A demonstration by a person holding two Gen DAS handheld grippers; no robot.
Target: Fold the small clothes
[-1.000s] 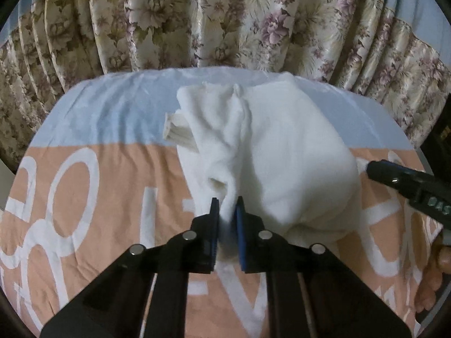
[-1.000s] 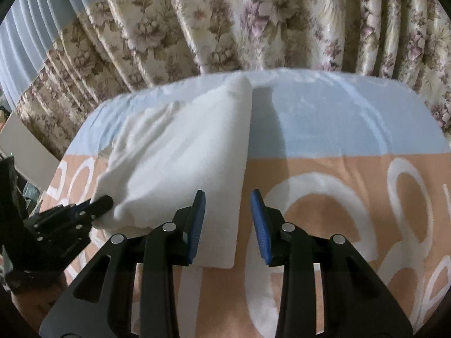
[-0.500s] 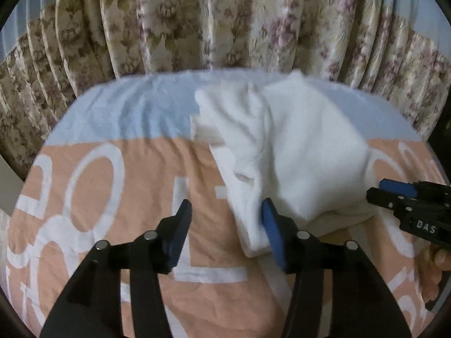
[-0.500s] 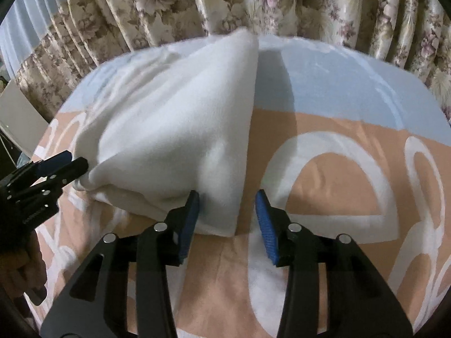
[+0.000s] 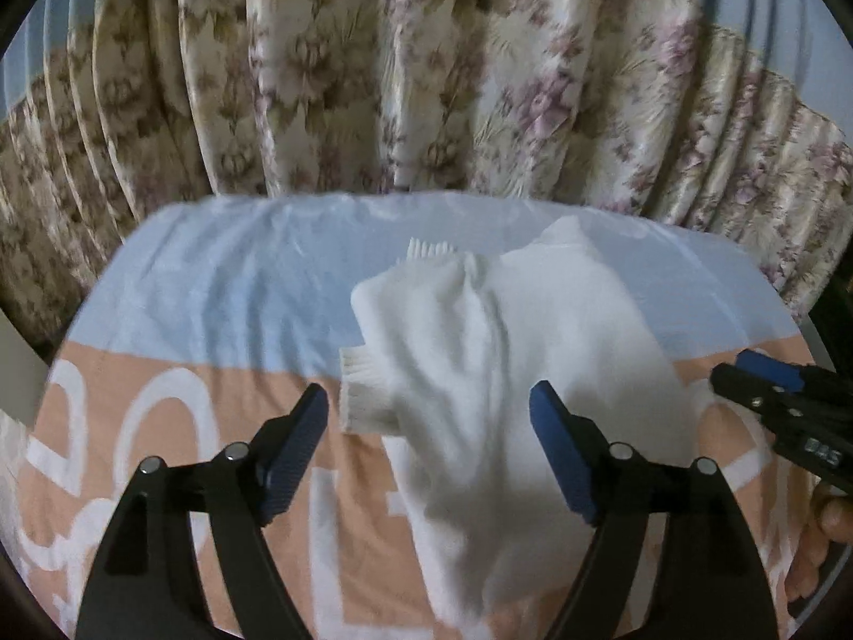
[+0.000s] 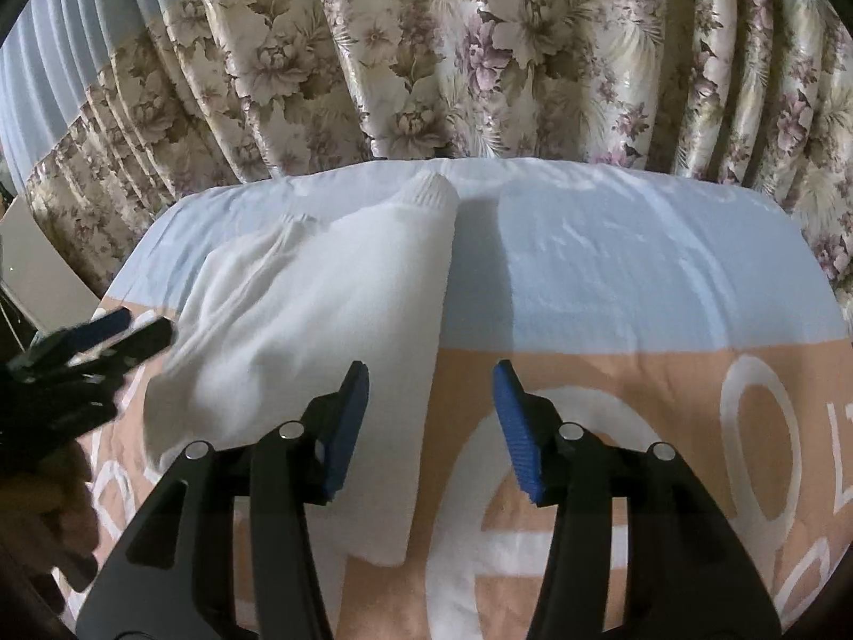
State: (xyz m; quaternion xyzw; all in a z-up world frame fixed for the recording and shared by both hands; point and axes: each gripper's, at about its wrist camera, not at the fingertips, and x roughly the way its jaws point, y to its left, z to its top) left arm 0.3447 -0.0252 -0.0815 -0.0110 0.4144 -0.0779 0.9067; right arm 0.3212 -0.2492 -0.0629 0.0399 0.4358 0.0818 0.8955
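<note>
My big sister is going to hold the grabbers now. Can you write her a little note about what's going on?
Left gripper: open, holding nothing, its fingers either side of the white sweater.
Right gripper: open, holding nothing, at the sweater's right edge.
The sweater lies on the blue and peach sheet, in front of the flowered curtain.
Done: it looks folded over lengthwise, with the right edge straight.
Left: the left side is bunched, and a ribbed cuff sticks out. Tuck that in, smooth it, then probably fold once more.
</note>
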